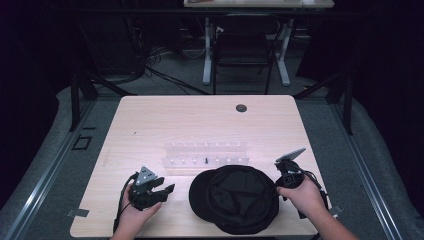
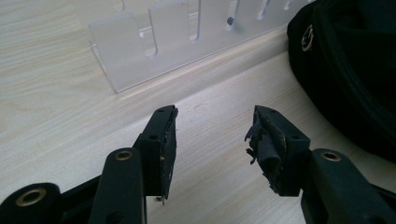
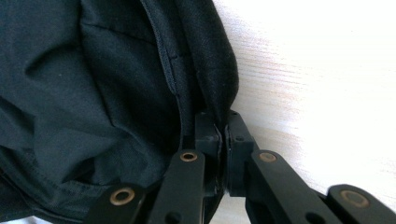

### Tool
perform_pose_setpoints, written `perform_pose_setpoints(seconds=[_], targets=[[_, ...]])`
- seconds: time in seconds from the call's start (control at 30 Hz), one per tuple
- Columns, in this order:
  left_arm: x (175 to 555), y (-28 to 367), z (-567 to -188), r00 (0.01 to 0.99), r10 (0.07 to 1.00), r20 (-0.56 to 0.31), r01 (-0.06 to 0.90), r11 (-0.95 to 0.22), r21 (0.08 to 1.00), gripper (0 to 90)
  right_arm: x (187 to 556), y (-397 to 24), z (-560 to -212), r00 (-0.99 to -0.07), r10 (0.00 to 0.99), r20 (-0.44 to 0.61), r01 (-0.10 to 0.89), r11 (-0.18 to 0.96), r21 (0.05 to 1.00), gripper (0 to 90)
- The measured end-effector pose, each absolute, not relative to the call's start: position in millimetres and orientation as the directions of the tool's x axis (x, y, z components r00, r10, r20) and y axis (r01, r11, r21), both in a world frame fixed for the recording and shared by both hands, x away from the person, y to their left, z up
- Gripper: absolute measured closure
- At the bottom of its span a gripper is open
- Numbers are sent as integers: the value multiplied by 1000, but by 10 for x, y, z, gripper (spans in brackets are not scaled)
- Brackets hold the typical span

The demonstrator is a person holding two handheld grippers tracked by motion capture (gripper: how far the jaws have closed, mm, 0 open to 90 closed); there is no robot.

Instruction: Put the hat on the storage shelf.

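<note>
A black cap (image 1: pixel 235 199) lies upside down on the table (image 1: pixel 200 120), just in front of a clear rack (image 1: pixel 205 155). The right gripper (image 3: pixel 222 135) is at the cap's right edge, its jaws pinched on the rim with the fabric between them. The left gripper (image 2: pixel 212 135) sits left of the cap, apart from it, jaws spread wide and holding nothing, pointing toward the rack.
</note>
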State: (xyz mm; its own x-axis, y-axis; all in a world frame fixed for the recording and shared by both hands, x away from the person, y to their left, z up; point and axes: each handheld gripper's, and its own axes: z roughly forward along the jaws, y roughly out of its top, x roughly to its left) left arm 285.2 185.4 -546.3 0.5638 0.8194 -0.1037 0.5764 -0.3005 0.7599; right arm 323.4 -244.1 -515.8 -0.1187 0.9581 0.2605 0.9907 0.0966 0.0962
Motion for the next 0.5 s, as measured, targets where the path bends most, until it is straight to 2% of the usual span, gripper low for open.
perform_pose_setpoints(seconds=[0.13,0.17,0.5], targets=[[2858,1867,-5461,567,817,-103,577,-304,758,504,3240,-2425,-5104,-104,958,269,992,79,102,875],[2858,1869,-5461,566,818,-104,577,-303,758,504,3248,-2432,-5067,-126,960,250,991,109,78,876],[2861,1871,-5469,559,822,-107,577,-293,762,506,3256,-2318,-4830,-130,968,216,990,116,80,876]])
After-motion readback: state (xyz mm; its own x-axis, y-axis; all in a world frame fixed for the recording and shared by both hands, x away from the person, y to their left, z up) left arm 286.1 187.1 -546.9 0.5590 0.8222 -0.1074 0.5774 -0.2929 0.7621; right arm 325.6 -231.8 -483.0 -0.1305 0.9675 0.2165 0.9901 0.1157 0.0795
